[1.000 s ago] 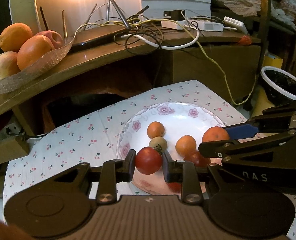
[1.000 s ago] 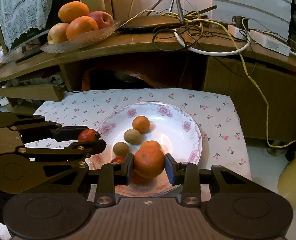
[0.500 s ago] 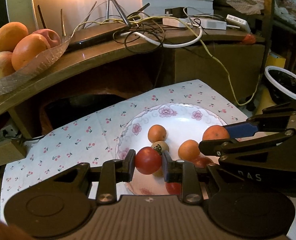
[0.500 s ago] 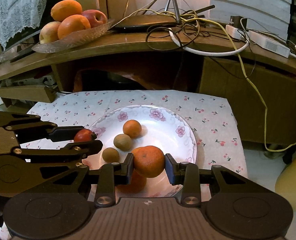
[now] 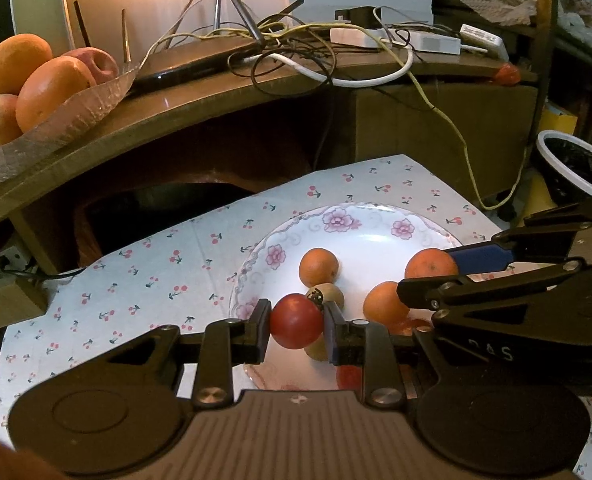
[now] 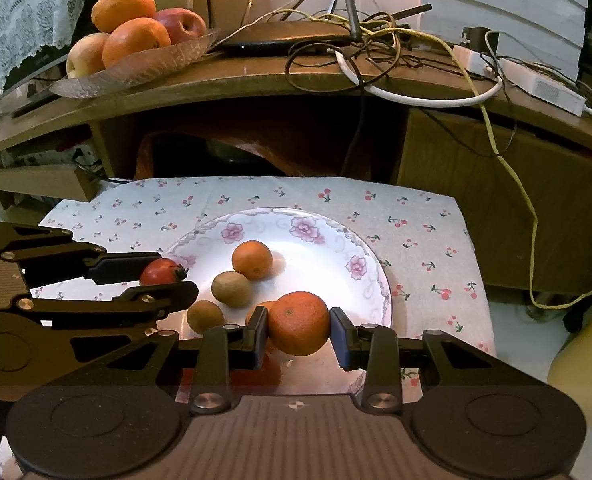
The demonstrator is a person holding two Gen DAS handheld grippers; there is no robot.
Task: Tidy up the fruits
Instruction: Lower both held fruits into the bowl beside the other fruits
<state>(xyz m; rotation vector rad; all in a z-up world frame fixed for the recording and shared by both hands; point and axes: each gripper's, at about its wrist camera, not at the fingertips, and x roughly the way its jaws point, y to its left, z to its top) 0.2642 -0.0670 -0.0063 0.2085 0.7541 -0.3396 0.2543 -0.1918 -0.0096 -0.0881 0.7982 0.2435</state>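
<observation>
My left gripper (image 5: 297, 322) is shut on a red tomato (image 5: 296, 321) and holds it above the near left rim of a white flowered plate (image 5: 375, 220). My right gripper (image 6: 298, 330) is shut on an orange tangerine (image 6: 298, 322) above the plate's (image 6: 367, 256) near side. The plate holds a small tangerine (image 6: 252, 259), two brown kiwis (image 6: 231, 288), another tangerine and something red, partly hidden behind the fingers. Each gripper shows in the other's view, the right one (image 5: 431, 276) with its tangerine, the left one (image 6: 164, 276) with its tomato.
The plate lies on a cherry-print cloth (image 6: 415, 232) on a low table. Behind is a wooden shelf (image 6: 256, 80) with a glass dish (image 6: 136, 68) of oranges and apples, a router and tangled cables (image 6: 355, 40). A white-rimmed pot (image 5: 571, 160) stands at right.
Both grippers have risen and drawn back a little with their fruit; the plate has slid lower and farther in both views. Their grip is unchanged.
</observation>
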